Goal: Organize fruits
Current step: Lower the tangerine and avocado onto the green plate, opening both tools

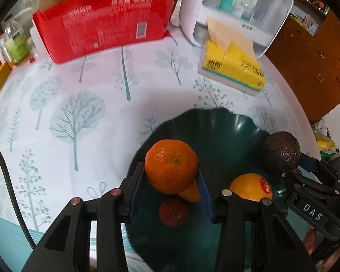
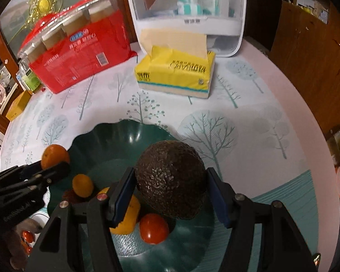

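Observation:
My left gripper (image 1: 171, 182) is shut on an orange tangerine (image 1: 171, 166) and holds it above the left side of a dark green wavy bowl (image 1: 224, 131). My right gripper (image 2: 170, 192) is shut on a dark bumpy avocado (image 2: 171, 179) and holds it above the same bowl (image 2: 115, 140). In the bowl lie a stickered orange (image 1: 251, 187), a small brown fruit (image 1: 173, 212), a small orange fruit (image 2: 82, 185) and a red tomato (image 2: 153, 228). The avocado also shows in the left wrist view (image 1: 281, 149).
The round table (image 1: 79, 104) has a tree-print cloth. At the back stand a red tissue multipack (image 1: 102, 25), a yellow tissue pack (image 2: 176, 72) and a white storage box with bottles (image 2: 188, 11). Bottles and a yellow box (image 2: 17, 108) sit far left. A wooden cabinet (image 1: 310, 52) is right.

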### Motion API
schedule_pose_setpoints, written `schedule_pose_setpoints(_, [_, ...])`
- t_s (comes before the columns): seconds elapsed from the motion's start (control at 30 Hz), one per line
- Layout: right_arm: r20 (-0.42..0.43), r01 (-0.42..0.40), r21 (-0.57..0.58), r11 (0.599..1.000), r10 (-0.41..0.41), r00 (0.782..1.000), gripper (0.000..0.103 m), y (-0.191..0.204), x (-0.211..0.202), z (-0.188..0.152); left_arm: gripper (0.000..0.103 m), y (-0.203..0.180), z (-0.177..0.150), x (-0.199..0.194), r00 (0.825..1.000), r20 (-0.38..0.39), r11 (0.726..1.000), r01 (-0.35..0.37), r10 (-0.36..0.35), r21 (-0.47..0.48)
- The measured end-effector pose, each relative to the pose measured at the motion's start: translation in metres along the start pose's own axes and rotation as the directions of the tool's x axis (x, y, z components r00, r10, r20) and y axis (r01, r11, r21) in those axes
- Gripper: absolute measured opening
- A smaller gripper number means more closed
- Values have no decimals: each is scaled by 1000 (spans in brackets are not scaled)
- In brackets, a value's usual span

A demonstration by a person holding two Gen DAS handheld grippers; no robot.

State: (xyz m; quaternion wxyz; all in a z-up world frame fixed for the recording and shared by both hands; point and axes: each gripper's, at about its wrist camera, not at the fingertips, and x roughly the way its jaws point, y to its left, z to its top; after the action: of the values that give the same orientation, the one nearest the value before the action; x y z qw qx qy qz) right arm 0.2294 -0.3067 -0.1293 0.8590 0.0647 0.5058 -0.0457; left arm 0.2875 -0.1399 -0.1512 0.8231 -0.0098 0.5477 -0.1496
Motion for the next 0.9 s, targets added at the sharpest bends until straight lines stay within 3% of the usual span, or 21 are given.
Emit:
schedule_pose_setpoints(0.23, [-23,2,-51,999,-3,1000,64,13,18,-2,44,-1,0,13,1000,-16,1000,24,-24,12])
schedule_pose_setpoints(0.33, [5,-18,-80,997,18,1000,64,19,12,0,51,-4,1,14,999,-28,999,47,-47,17])
schedule_pose_setpoints(0.43, [31,-6,-109,994,9,999,64,26,6,2,57,-6,1,14,999,-26,1000,26,-26,16])
schedule_pose_setpoints(0.57, [28,-30,-87,996,32,999,64,21,2,3,70,1,0,9,999,-30,999,41,-42,-22])
schedule_pose_setpoints(0.9, [52,-46,-85,995,50,997,64,21,-15,-2,80,0,-2,-19,1000,20,1000,17,-17,-17])
